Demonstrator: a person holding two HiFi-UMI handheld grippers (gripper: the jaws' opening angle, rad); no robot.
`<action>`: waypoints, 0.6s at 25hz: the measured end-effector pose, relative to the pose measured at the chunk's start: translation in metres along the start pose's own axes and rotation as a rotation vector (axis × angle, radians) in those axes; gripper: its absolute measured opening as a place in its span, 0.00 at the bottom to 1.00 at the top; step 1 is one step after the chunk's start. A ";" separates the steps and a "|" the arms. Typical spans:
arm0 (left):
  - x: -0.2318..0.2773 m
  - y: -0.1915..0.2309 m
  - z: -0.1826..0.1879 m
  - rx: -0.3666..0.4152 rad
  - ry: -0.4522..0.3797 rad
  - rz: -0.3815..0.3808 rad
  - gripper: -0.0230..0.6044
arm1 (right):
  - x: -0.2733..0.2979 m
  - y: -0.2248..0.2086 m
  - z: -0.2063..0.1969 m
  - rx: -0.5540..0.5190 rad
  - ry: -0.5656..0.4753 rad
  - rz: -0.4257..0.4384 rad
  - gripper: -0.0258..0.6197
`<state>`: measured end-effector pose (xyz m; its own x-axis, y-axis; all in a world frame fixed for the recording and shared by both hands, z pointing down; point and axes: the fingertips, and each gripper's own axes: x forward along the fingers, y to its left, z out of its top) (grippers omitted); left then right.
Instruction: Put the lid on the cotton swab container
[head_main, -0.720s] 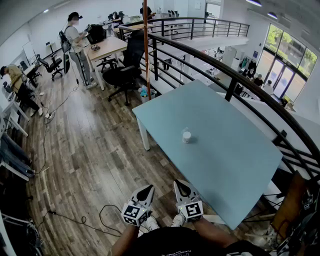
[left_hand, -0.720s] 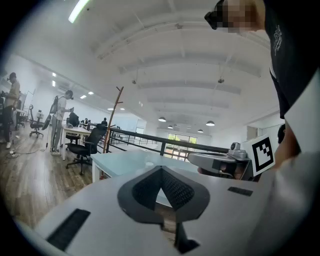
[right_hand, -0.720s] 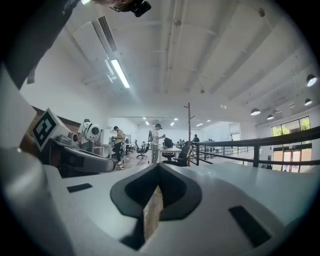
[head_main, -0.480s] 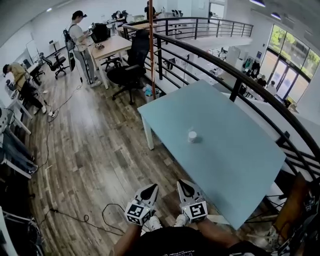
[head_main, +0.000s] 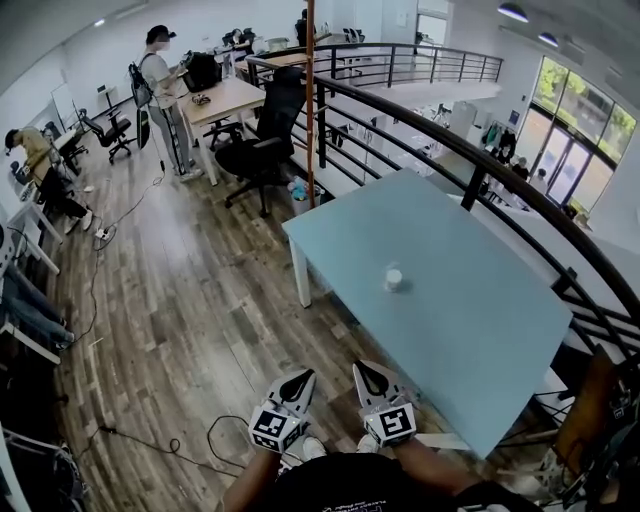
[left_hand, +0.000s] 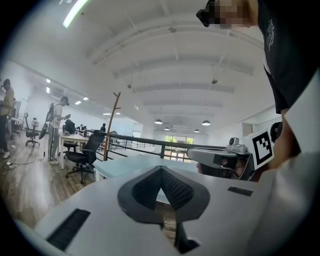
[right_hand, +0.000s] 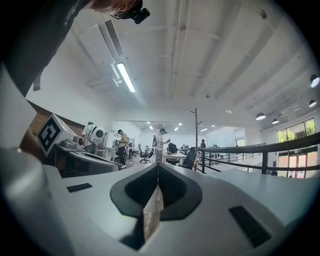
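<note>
With jaws pressed together and empty, our left gripper (head_main: 296, 380) and right gripper (head_main: 364, 372) sit well apart from the container (head_main: 394, 279); arriving closed, we could topple it.

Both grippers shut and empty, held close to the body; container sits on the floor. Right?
Wrong on one point: the head view shows the container standing on the blue table instead. The rest holds: left gripper and right gripper are shut, empty, close to the body.
</note>
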<state>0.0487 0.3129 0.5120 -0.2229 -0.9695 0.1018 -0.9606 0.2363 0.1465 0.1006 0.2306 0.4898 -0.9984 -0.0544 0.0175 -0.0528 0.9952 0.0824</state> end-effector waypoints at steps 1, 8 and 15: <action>-0.002 0.004 -0.002 0.004 0.003 -0.003 0.05 | 0.003 0.006 0.000 -0.015 0.004 0.007 0.07; -0.010 0.030 -0.001 0.010 0.005 -0.017 0.05 | 0.022 0.028 0.000 0.015 0.034 0.013 0.07; 0.004 0.038 -0.013 0.004 0.038 -0.041 0.05 | 0.035 0.027 0.000 -0.020 0.010 0.047 0.07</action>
<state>0.0138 0.3190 0.5311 -0.1774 -0.9752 0.1327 -0.9694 0.1964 0.1471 0.0647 0.2560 0.4931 -0.9995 -0.0088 0.0315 -0.0055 0.9949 0.1008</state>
